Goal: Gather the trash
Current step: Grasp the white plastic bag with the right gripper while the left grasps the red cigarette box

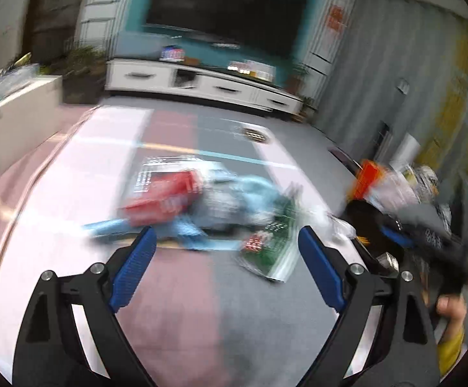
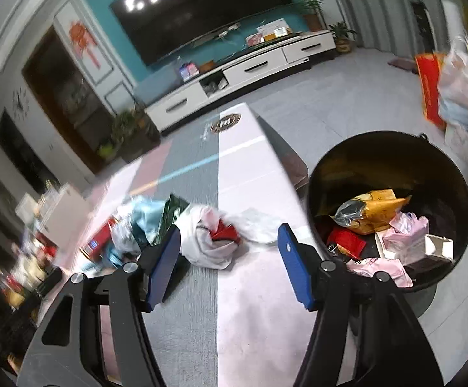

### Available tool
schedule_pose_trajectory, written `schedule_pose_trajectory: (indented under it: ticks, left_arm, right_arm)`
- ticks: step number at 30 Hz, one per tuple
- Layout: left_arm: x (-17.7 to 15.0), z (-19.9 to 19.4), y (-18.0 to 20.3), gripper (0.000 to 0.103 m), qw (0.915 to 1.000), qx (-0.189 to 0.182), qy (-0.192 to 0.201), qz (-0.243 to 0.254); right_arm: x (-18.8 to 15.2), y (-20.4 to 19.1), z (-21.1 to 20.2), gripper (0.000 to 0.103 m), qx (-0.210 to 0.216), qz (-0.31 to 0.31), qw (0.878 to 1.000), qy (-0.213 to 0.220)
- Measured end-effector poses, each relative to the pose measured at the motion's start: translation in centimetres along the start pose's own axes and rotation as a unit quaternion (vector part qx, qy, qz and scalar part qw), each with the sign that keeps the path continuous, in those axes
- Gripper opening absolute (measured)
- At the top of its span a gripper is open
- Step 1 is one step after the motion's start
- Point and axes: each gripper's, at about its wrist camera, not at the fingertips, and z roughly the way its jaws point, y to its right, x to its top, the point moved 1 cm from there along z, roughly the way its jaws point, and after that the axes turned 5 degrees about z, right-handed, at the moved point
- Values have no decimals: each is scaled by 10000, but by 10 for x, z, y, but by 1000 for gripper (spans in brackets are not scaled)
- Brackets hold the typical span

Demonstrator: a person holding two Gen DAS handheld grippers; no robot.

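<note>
Nearest, left gripper (image 1: 226, 242) with jaws spread wide, nothing between, over bare table (image 1: 176, 306). Right gripper (image 2: 229, 242) with jaws partly apart, empty, just short of a crumpled white wrapper (image 2: 208, 242). Beyond, blurred trash pile (image 1: 201, 206) mid-table: red box (image 1: 166, 200), blue bag, green packet (image 1: 272, 245). Right of the table's edge, a black bin (image 2: 392, 148), partly filled with wrappers. Farther, open grey floor up to the white TV cabinet (image 2: 250, 67).
</note>
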Motion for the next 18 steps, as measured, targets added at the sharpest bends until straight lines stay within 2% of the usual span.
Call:
schedule_pose_trajectory:
  ticks: [3,7,13,18]
  left_arm:
    - [4,-3,-39,90,9981,14,14,-612]
    - [1,1,-58,90,9963,27,-34,-855]
    - [-7,12,-51,90,9981,104,-169,-589]
    - [-3,21,-36,90,9986,515,-72,-110]
  right_arm:
    - [-6,-12,16,62,-123,-216,9996,-163]
    - [-8,-24,35,62,-141,-278,9992,-257]
    - [-14,-49,54,68,-248,-735,9968,-179]
    - [-15,-50,75,68,-370,-726,9962,-319]
